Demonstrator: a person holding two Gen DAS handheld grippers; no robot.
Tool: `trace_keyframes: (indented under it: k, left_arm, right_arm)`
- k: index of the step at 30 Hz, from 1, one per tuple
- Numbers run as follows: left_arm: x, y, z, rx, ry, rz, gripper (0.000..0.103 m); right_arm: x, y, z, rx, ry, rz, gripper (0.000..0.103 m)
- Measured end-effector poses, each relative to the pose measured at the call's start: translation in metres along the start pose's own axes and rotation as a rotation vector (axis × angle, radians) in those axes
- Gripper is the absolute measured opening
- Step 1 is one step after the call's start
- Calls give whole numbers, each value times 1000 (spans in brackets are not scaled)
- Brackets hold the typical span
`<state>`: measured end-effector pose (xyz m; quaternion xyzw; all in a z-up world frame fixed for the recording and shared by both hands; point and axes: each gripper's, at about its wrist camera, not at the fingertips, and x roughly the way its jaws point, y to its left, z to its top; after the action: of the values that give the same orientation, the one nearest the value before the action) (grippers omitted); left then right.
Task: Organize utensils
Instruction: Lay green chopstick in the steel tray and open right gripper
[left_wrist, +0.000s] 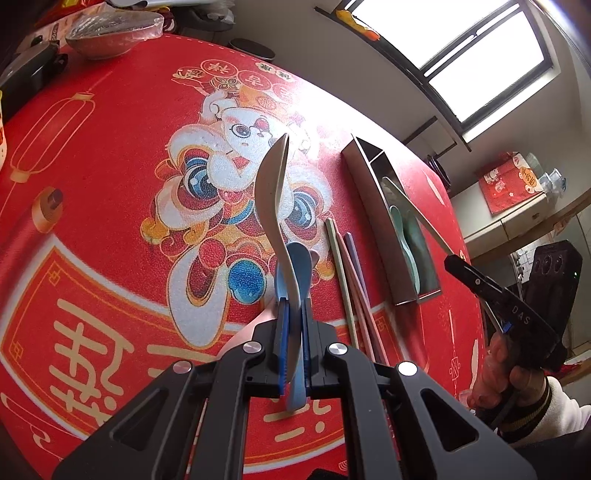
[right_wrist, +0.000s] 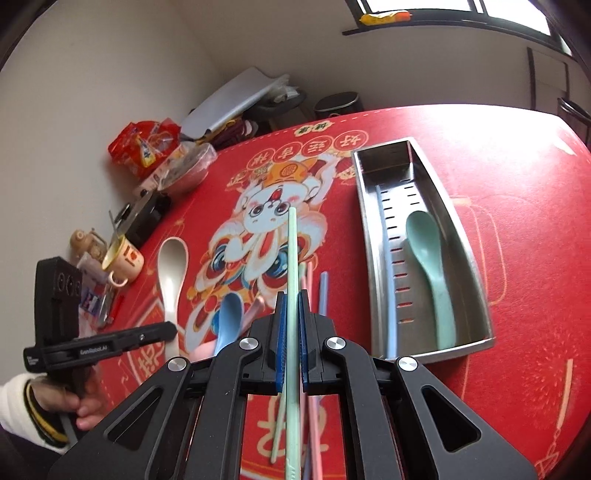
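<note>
Progress stood at an early-to-middle stage, judged from how the utensils lay. Nearest in the left wrist view, the left gripper (left_wrist: 294, 314) was clamped on the handle of a cream spoon (left_wrist: 271, 184), which was raised clear of the red tablecloth (left_wrist: 110, 184) with its bowl pointing away. In the right wrist view, the right gripper (right_wrist: 291, 321) was clamped on a pale green chopstick (right_wrist: 292, 258), likewise lifted above the cloth.

Just beyond the grippers, several items remained loose on the tablecloth: a blue spoon (right_wrist: 229, 321), a second green chopstick (right_wrist: 279, 424), pink chopsticks (right_wrist: 312, 413) and a blue chopstick (right_wrist: 323, 291). A further pink item beside the blue spoon was blurred and could not be identified.

Farther off, the stainless steel utensil tray (right_wrist: 476, 266) lay flat to the right of these. Its wide compartment held one mint green spoon (right_wrist: 430, 266); its narrow slotted compartment held one light blue chopstick (right_wrist: 388, 280). The small end compartment appeared empty.

Assessment: two items were stowed, two were in hand and not yet placed, and at least five remained on the cloth. A cup (right_wrist: 123, 258) and a covered bowl (right_wrist: 188, 166) stood at the far edge, apart from the work
</note>
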<state>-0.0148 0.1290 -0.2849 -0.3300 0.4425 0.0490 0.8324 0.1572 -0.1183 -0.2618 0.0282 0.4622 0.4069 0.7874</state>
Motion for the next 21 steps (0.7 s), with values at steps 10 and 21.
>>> trace_keyframes:
  k: [10,21]
  left_arm:
    - [-1,-13,14,-19,-36,4,6]
    - [-6,-7,6,-64,-46,25,6]
  right_arm:
    - [55,-54,48,51,69,-137,6]
    - [97,-68,49,102,169,-169,6]
